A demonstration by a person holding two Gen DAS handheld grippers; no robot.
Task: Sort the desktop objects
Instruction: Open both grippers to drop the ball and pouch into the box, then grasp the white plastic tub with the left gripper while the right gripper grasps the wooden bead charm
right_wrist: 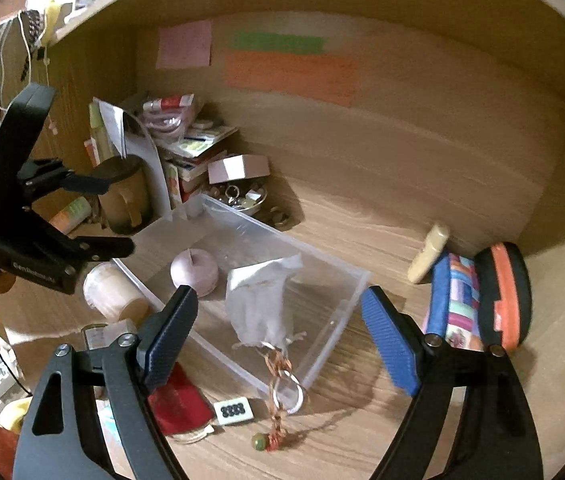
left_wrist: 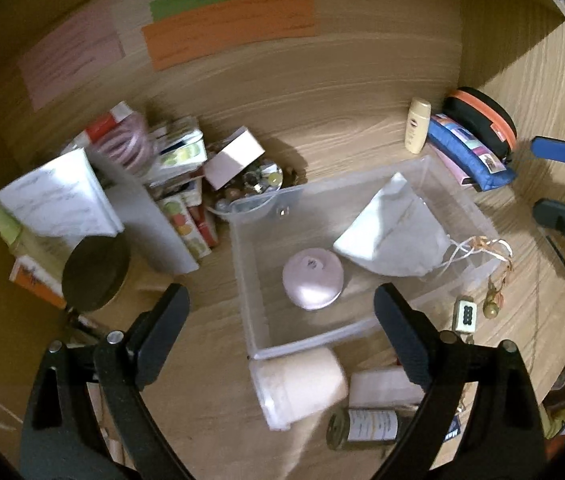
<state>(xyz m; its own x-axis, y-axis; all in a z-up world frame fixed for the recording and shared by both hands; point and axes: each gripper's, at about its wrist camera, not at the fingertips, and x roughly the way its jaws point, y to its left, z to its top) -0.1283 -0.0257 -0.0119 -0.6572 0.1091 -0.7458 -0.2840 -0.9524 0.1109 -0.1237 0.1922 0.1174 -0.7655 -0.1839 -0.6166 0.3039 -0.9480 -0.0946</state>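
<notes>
A clear plastic bin point(left_wrist: 242, 256) point(right_wrist: 342, 308) sits on the wooden desk. Inside lie a round pink case point(left_wrist: 313, 280) point(right_wrist: 195, 272) and a white drawstring pouch point(left_wrist: 394, 232) point(right_wrist: 262, 304) whose cords hang over the rim. My left gripper point(left_wrist: 282, 312) is open and empty, above the bin's near edge; it shows in the right wrist view point(right_wrist: 118, 216) too. My right gripper point(right_wrist: 278, 328) is open and empty over the bin's near right corner; its fingers point(left_wrist: 558, 150) show at the right edge of the left wrist view.
A cream jar point(left_wrist: 298, 388) point(right_wrist: 114, 292), a small glass bottle point(left_wrist: 366, 428), a mahjong tile point(right_wrist: 234, 410), a beaded charm point(right_wrist: 278, 400) and a red pouch point(right_wrist: 180, 400) lie near the bin. Boxes, books and a trinket bowl point(left_wrist: 250, 188) stand at back left. Pouches point(right_wrist: 478, 300) lie at right.
</notes>
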